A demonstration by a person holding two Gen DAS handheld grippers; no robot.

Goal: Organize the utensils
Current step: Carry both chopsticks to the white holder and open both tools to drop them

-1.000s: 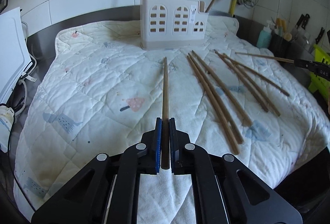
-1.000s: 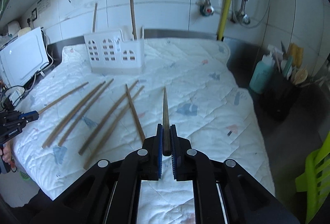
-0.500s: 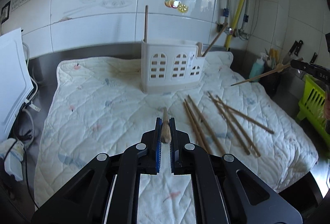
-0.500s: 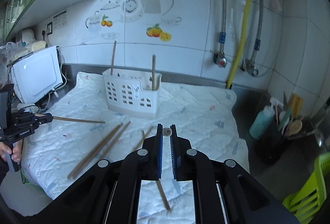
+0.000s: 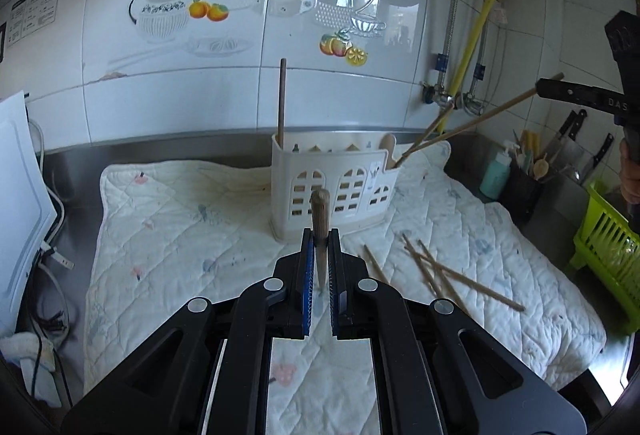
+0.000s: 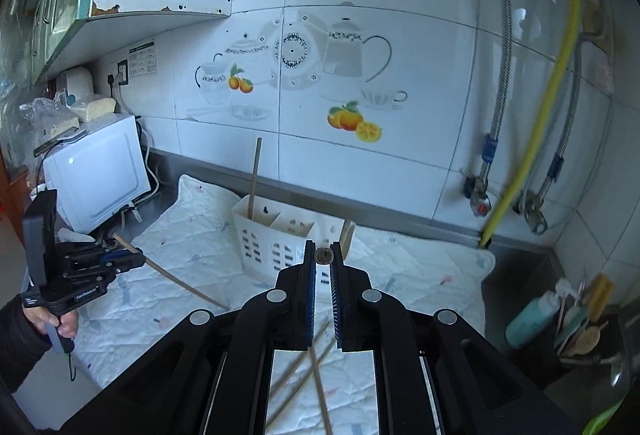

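Observation:
A white utensil holder (image 5: 332,191) stands on the quilted mat (image 5: 168,219), also in the right wrist view (image 6: 276,239). One chopstick (image 5: 281,99) stands upright in it. My left gripper (image 5: 319,255) is shut on a wooden chopstick (image 5: 320,219), tilted up, in front of the holder. My right gripper (image 6: 323,263) is shut on another chopstick (image 6: 324,255), seen end-on; in the left wrist view this chopstick (image 5: 480,119) slants down with its tip at the holder's right compartment. Several loose chopsticks (image 5: 436,271) lie on the mat.
A white appliance (image 6: 100,171) stands left of the mat. A teal bottle (image 5: 494,175) and a black pot of utensils (image 5: 528,183) stand at the right, with a green basket (image 5: 604,235) beyond. Pipes (image 6: 540,123) run down the tiled wall.
Both grippers have lifted and tilted their chopsticks upward off the mat. The right gripper's chopstick has come to the holder's right compartment. The left has moved closer to the holder.

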